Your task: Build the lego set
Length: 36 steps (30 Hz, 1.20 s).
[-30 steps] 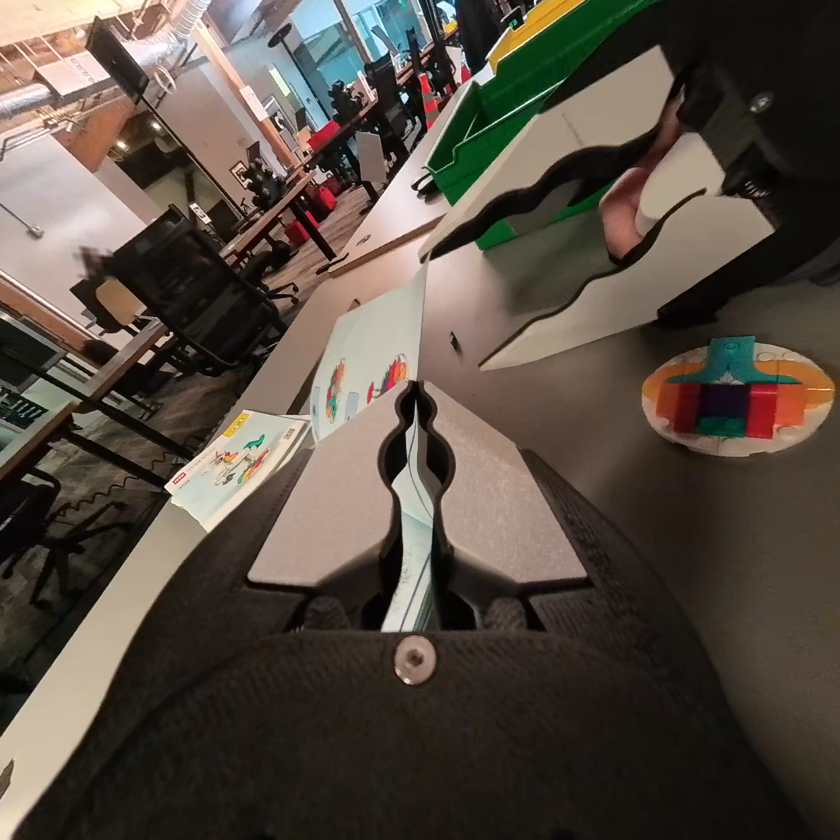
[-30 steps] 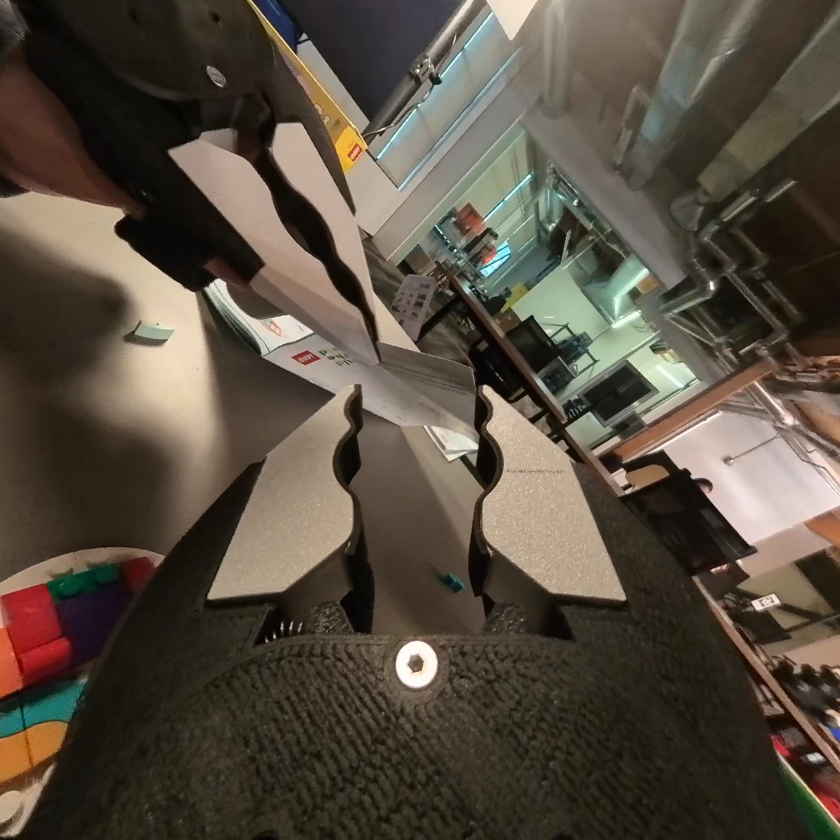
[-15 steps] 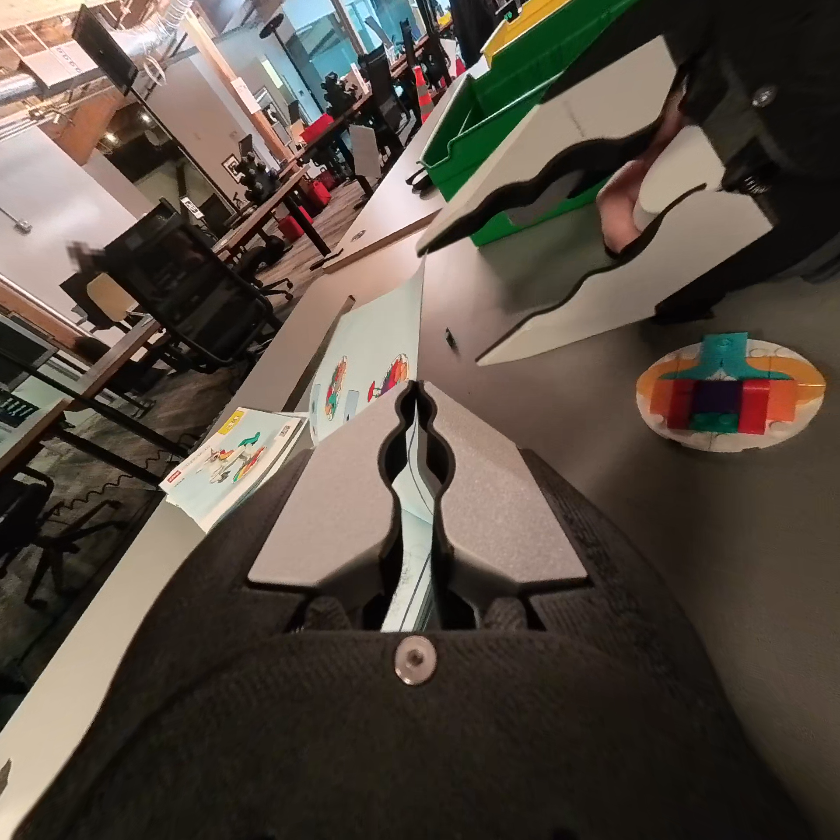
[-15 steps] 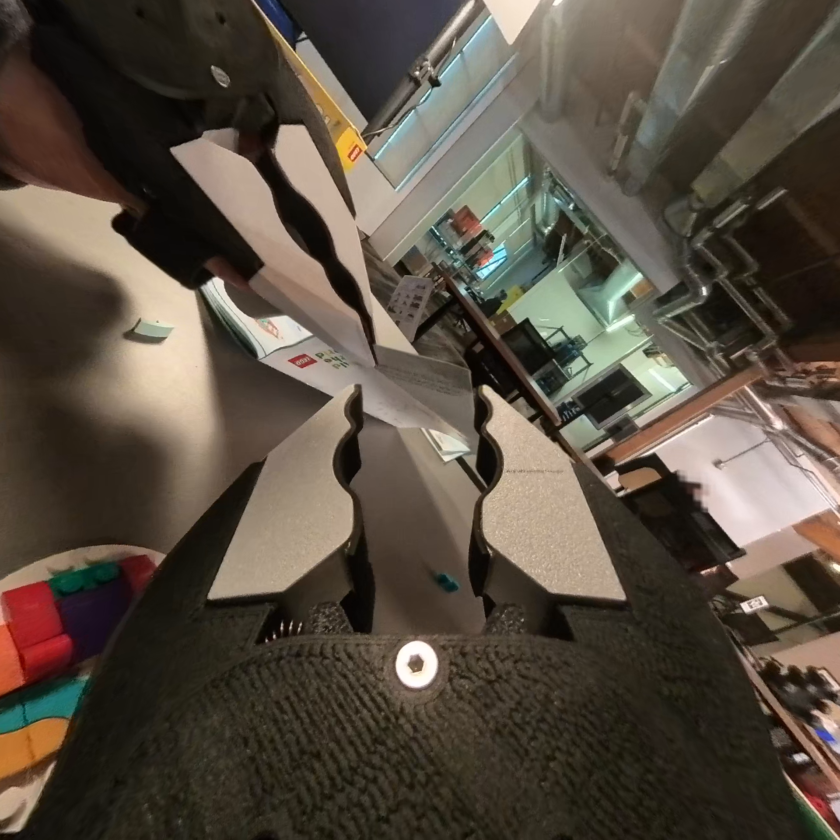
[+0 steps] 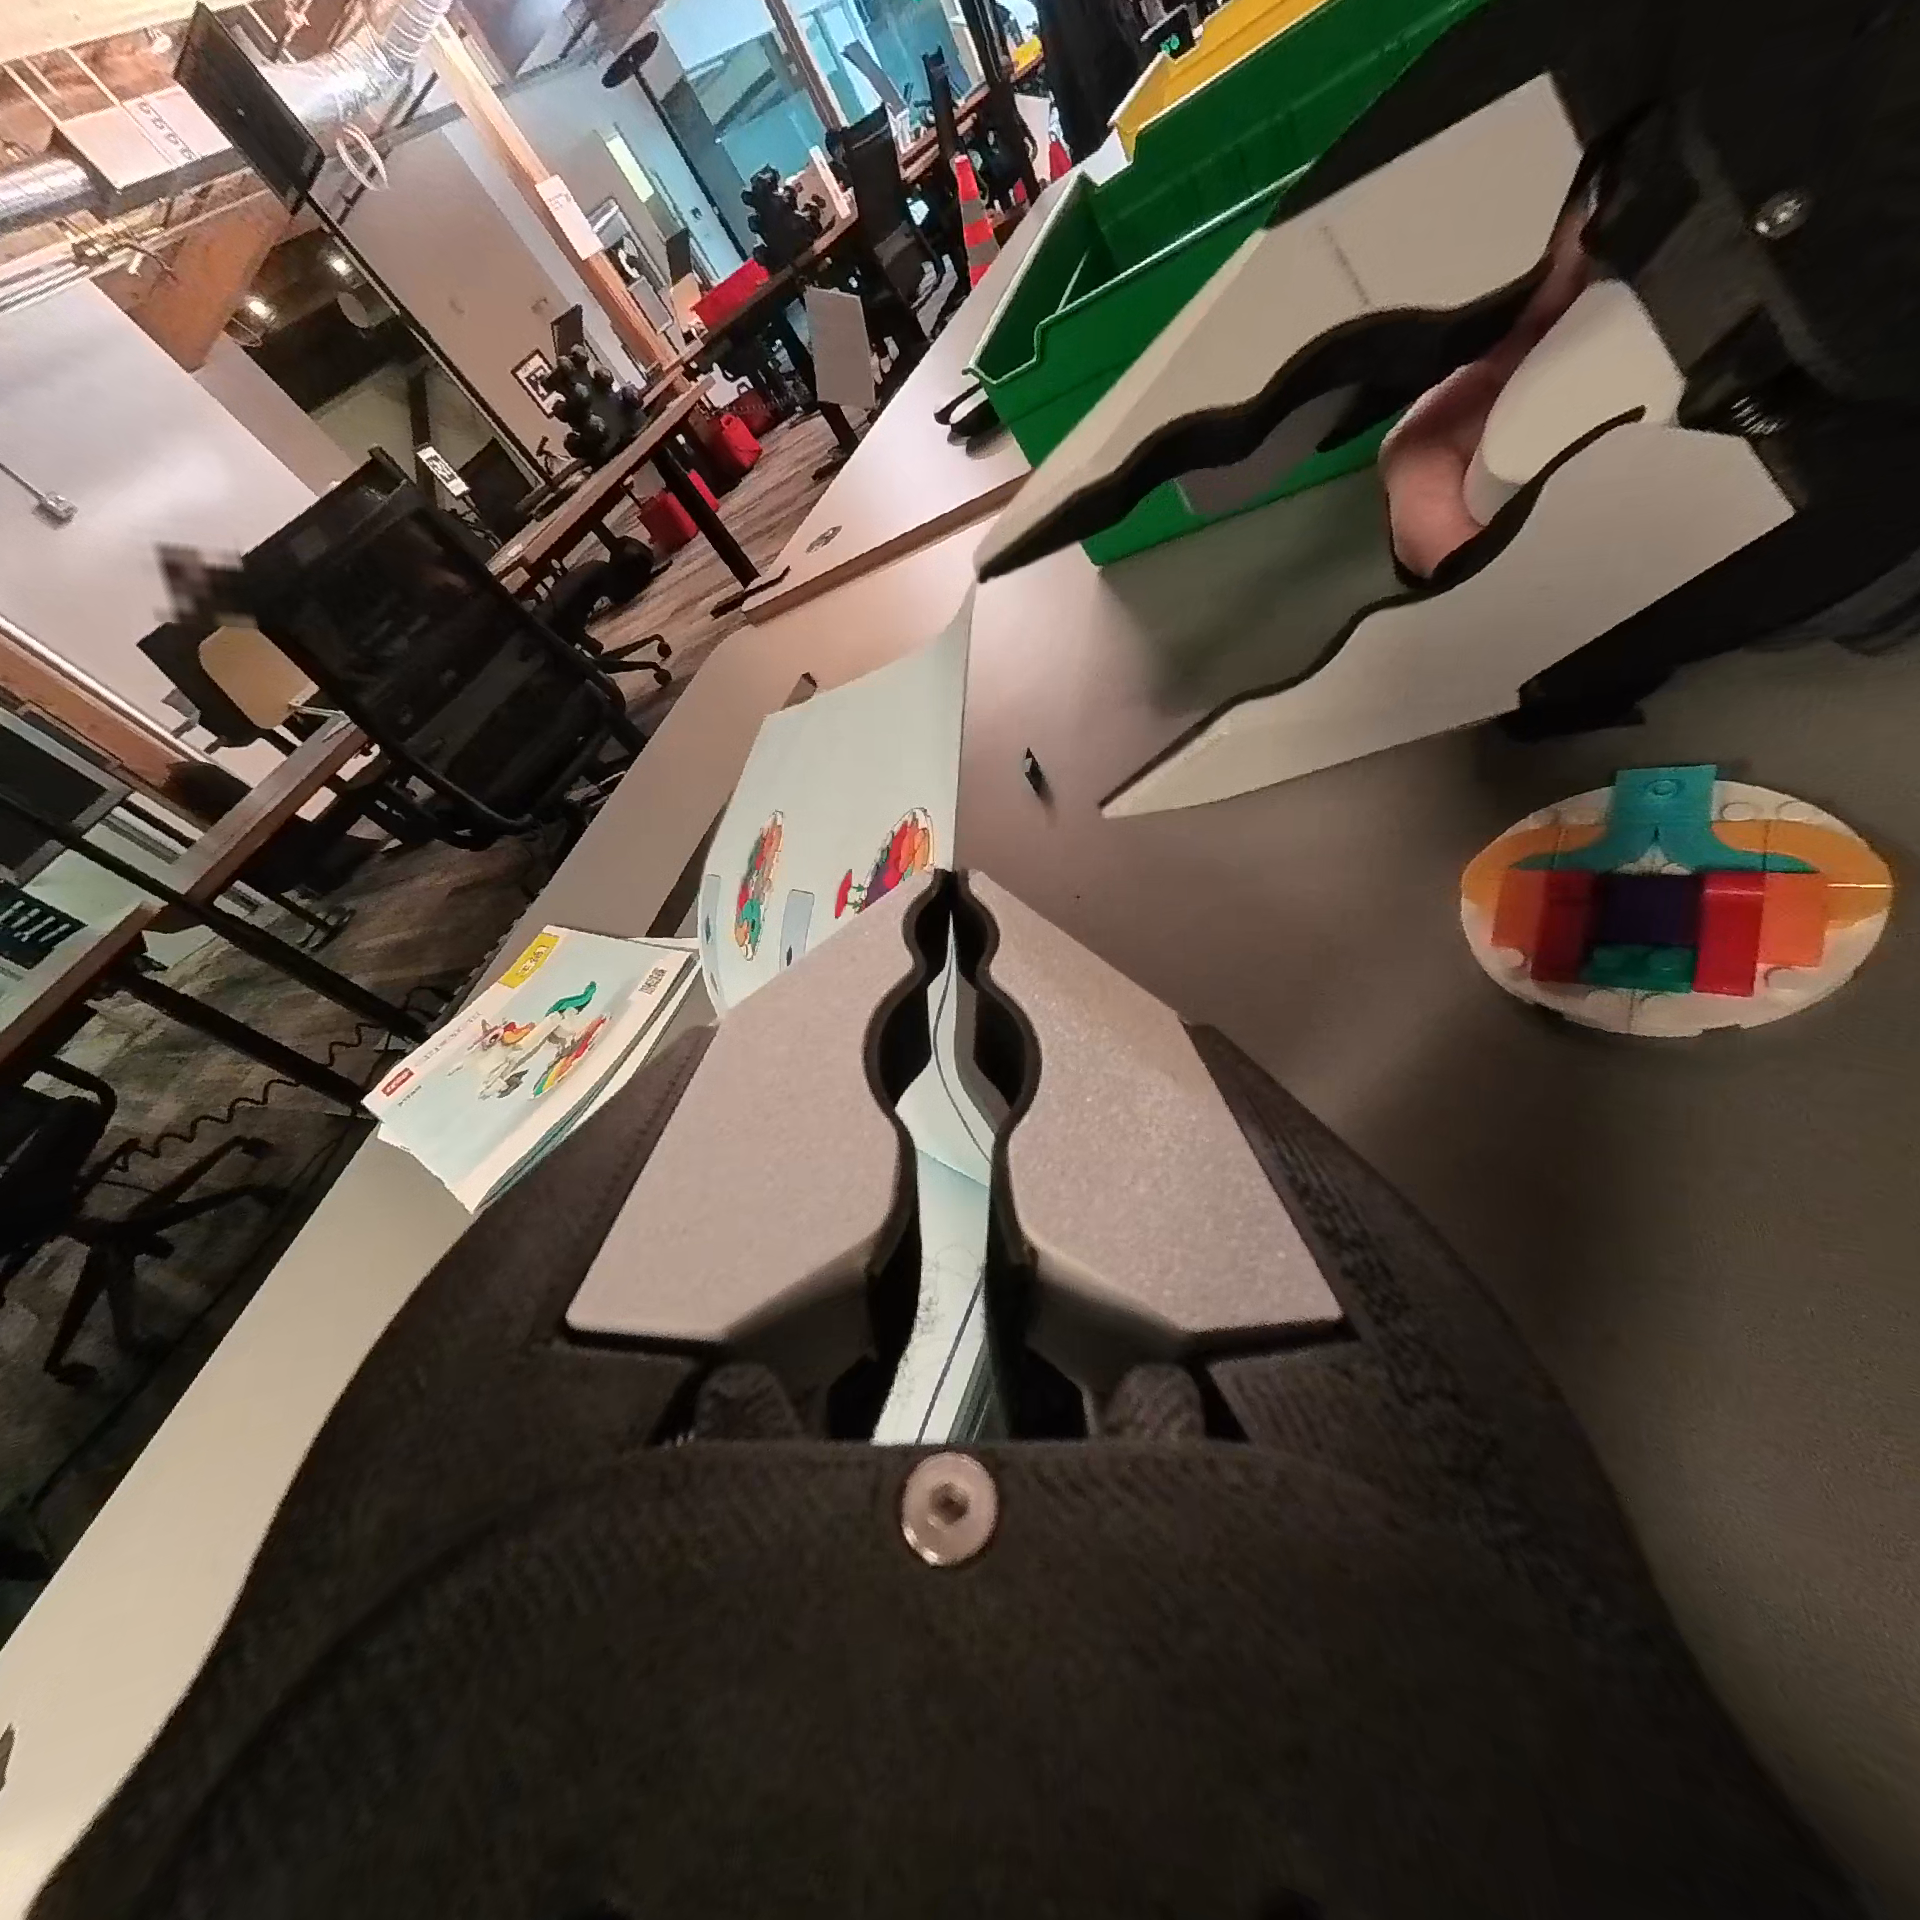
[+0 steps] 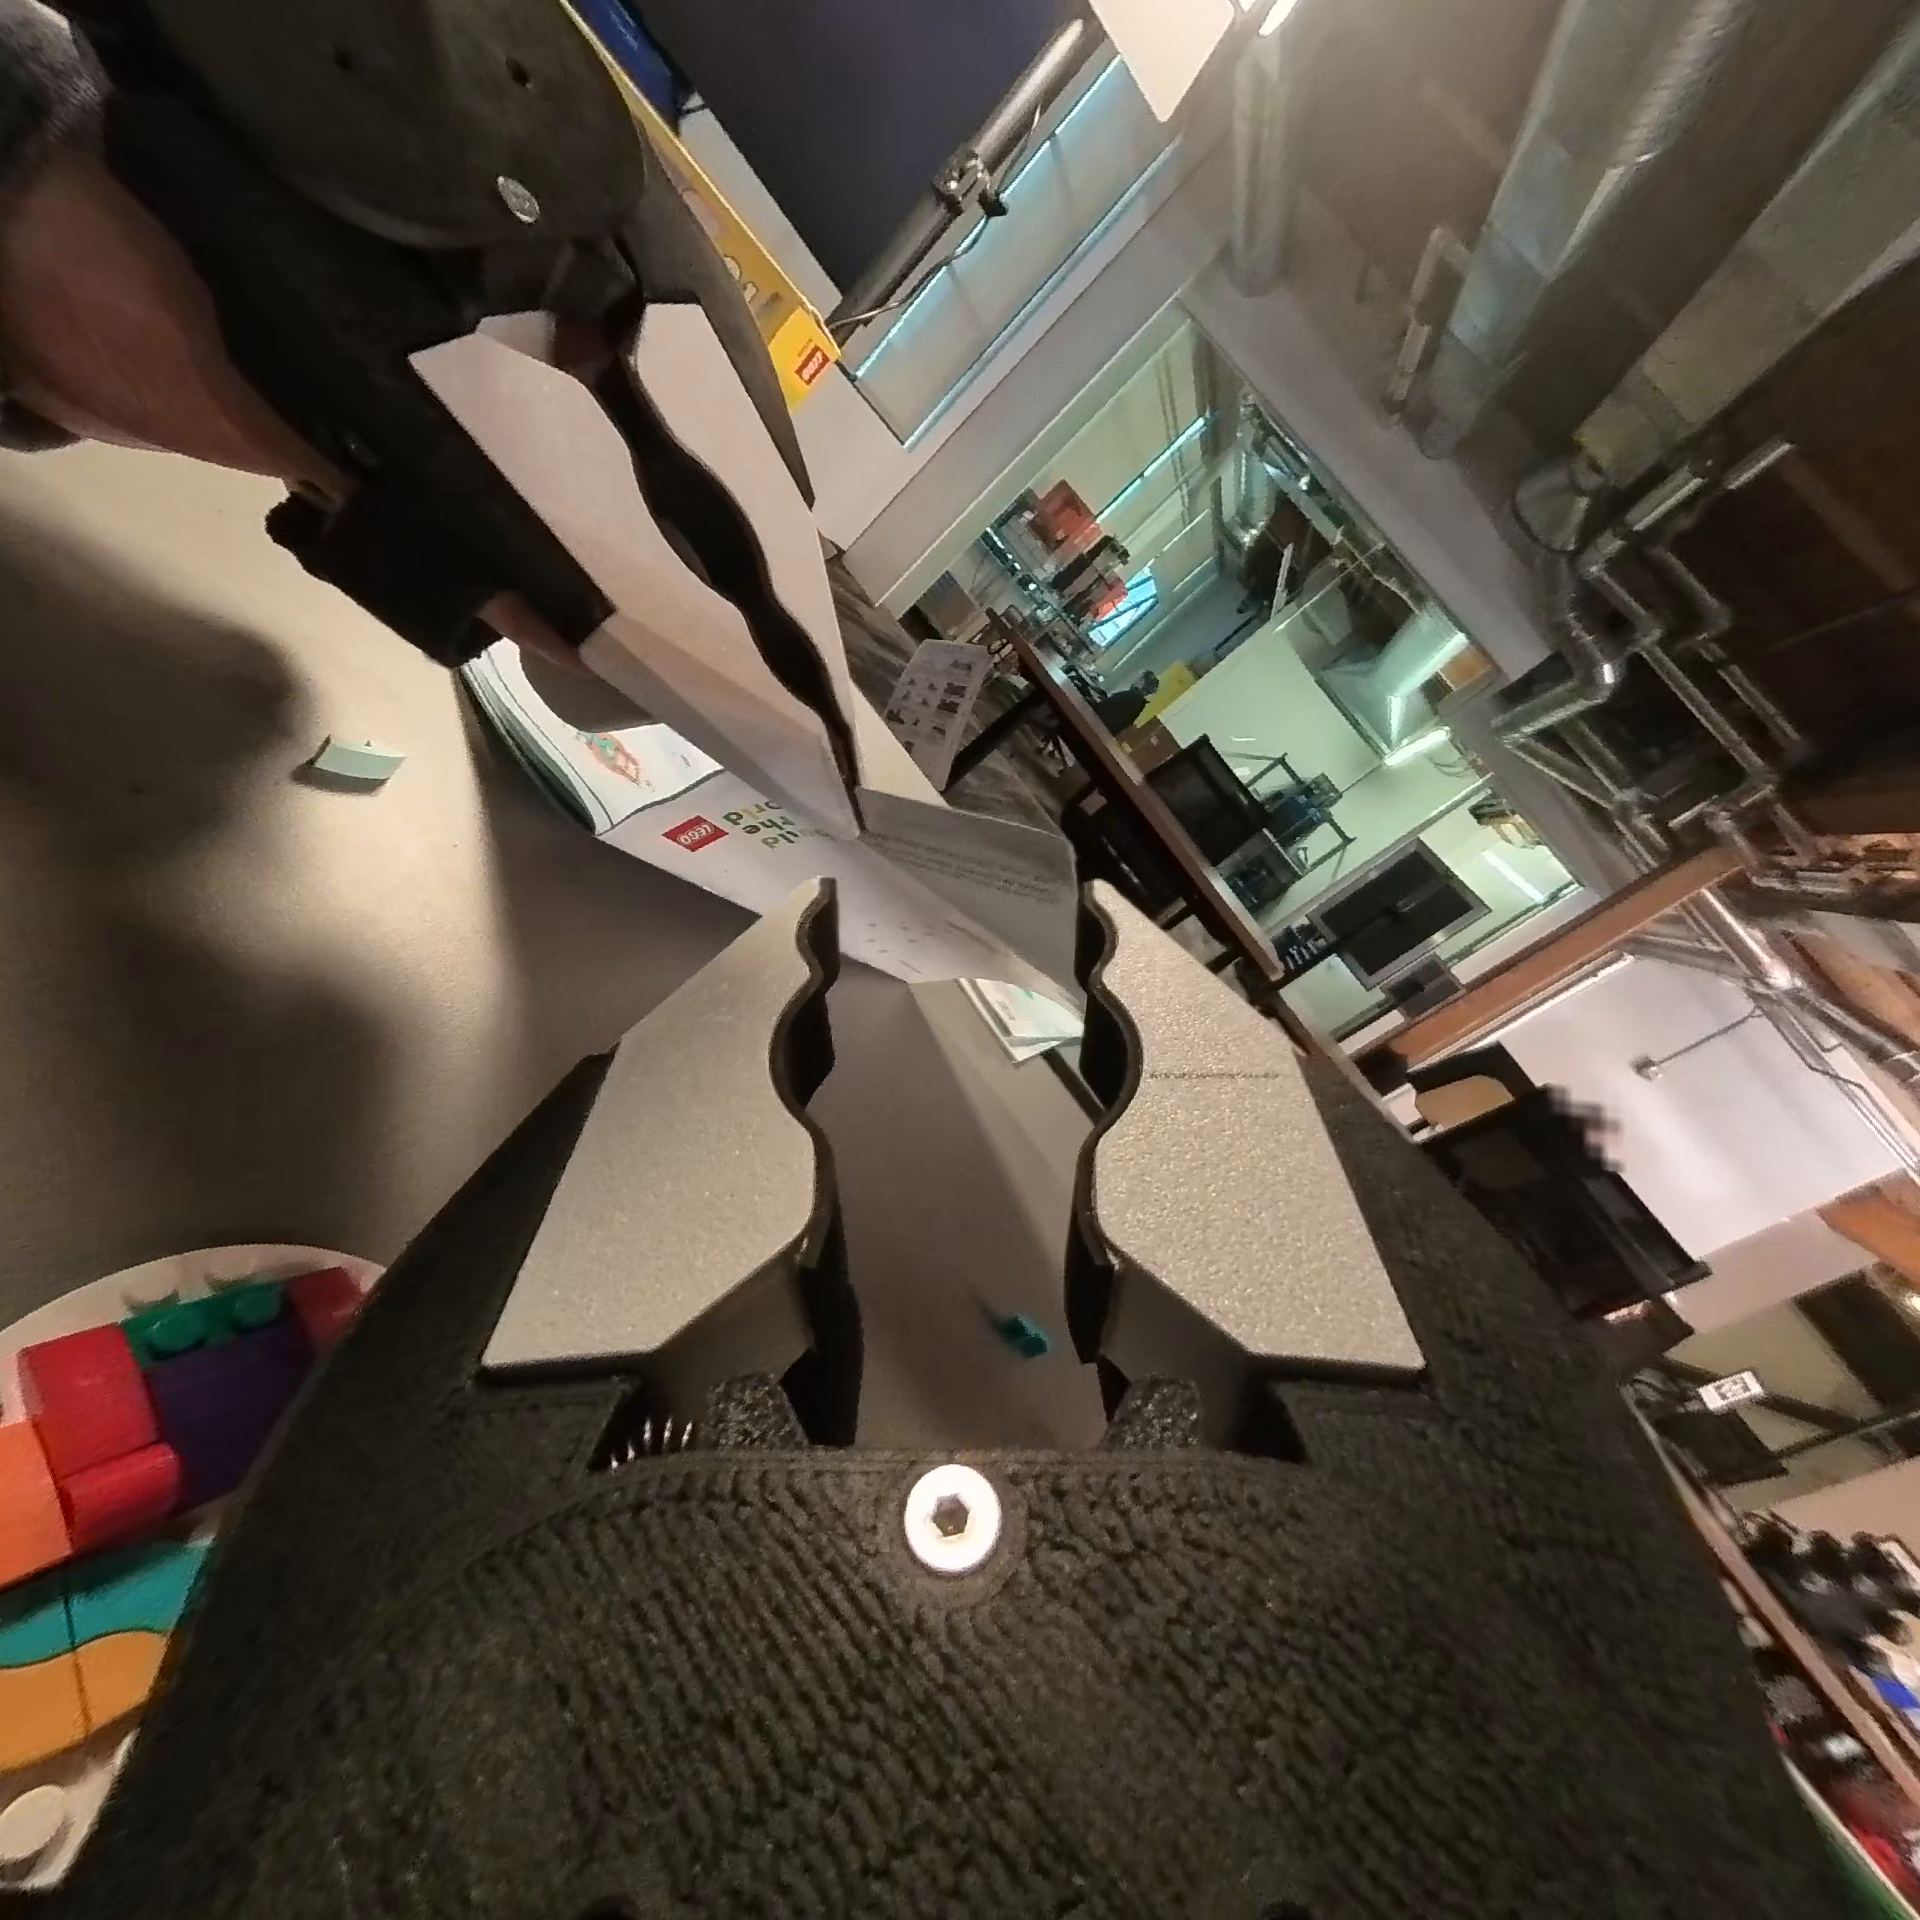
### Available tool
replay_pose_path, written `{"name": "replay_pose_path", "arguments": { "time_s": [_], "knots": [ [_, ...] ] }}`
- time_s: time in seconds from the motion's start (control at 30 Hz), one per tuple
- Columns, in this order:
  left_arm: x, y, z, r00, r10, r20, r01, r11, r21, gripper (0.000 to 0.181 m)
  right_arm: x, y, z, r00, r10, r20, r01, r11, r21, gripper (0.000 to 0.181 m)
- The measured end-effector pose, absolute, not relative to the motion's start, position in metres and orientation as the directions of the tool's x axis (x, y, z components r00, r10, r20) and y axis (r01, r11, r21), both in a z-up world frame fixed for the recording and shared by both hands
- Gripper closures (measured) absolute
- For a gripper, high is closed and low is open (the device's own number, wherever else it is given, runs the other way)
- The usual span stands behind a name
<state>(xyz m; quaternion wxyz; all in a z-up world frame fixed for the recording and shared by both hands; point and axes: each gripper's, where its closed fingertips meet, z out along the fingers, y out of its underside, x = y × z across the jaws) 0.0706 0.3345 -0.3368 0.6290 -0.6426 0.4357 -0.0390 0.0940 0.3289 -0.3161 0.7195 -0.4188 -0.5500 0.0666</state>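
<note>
Between the closed grey fingers of the left gripper (image 5: 951, 883) runs a pale blue page of the open paper instruction booklet (image 5: 842, 831), pinched and lifted on edge above the dark grey table (image 5: 1299, 1091). Just to its left a second, closed instruction booklet with a colourful cover (image 5: 530, 1049) lies flat near the table's pale edge. Right of the left gripper, well apart from it, sits the partly built lego model, a round white base carrying red, orange, purple, green and teal bricks (image 5: 1673, 909). Above the model hangs the right gripper (image 5: 1039, 686), its jaws spread and nothing between them. In the right wrist view a small teal lego piece (image 6: 1020, 1334) lies on the table between the parted fingers, and a small pale green curved piece (image 6: 358, 761) lies farther off. Beyond the right gripper stands a green plastic bin (image 5: 1132, 322).
</note>
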Motion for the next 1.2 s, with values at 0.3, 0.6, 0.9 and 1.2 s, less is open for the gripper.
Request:
{"name": "replay_pose_path", "arguments": {
  "time_s": [0.3, 0.6, 0.9, 1.2],
  "knots": [
    [0.072, 0.333, -0.335, 0.611, -0.597, -0.52, -0.521, 0.191, -0.832, 0.181, 0.093, 0.327, -0.316, 0.382, 0.559, 0.736, 0.361, 0.643, -0.675, 0.139],
    [0.073, 0.333, -0.337, 0.606, -0.605, -0.517, -0.524, 0.186, -0.831, 0.181, 0.094, 0.328, -0.315, 0.386, 0.556, 0.736, 0.36, 0.644, -0.675, 0.139],
    [0.072, 0.333, -0.336, 0.613, -0.608, -0.504, -0.511, 0.181, -0.84, 0.181, 0.093, 0.327, -0.316, 0.38, 0.564, 0.733, 0.359, 0.641, -0.679, 0.141],
    [0.076, 0.331, -0.348, 0.546, -0.606, -0.579, -0.6, 0.2, -0.775, 0.181, 0.095, 0.331, -0.321, 0.367, 0.557, 0.745, 0.401, 0.628, -0.667, 0.15]
  ]
}}
